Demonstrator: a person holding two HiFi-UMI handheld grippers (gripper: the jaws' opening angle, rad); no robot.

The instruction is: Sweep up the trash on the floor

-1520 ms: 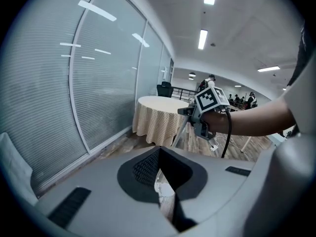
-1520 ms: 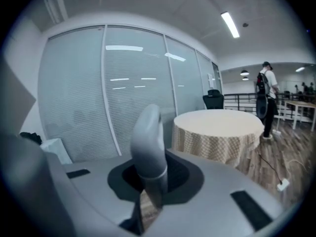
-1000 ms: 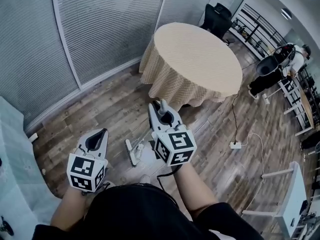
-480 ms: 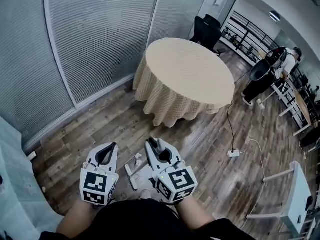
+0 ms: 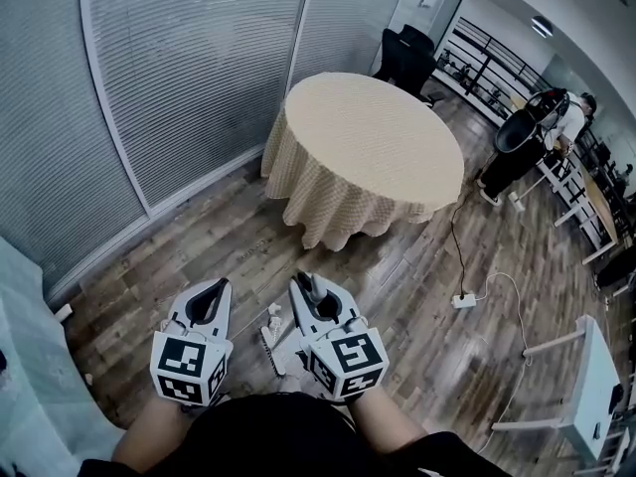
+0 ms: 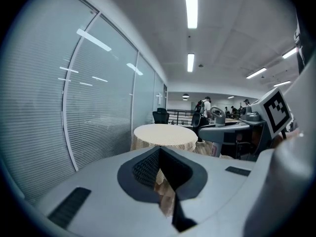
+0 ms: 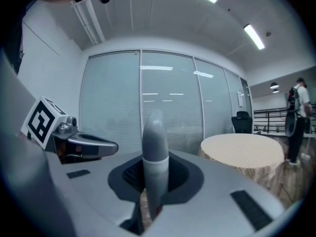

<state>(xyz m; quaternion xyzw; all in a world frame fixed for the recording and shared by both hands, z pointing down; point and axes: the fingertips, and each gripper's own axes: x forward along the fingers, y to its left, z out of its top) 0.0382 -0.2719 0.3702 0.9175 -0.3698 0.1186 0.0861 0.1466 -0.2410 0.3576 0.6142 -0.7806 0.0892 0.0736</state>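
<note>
My right gripper (image 5: 310,292) is shut on a grey rounded handle (image 7: 154,152) that stands upright between its jaws; the handle's tip (image 5: 304,286) pokes up past the jaws in the head view. Below, on the wood floor, lies a white brush head (image 5: 268,346) with small white scraps of trash (image 5: 275,311) beside it. My left gripper (image 5: 211,290) hangs level with the right one, a hand's width to its left. Its jaws (image 6: 159,154) meet with nothing between them. Both grippers are close to my body.
A round table with a beige cloth (image 5: 368,137) stands ahead. A glass wall with blinds (image 5: 179,68) runs along the left. A white power strip (image 5: 463,301) and its cable lie on the floor at right. Black chairs (image 5: 407,53) and a person (image 5: 542,137) are farther off.
Both grippers have come lower in the head view and nearer to my body, and now sit closer together. The right one has kept the handle throughout.
</note>
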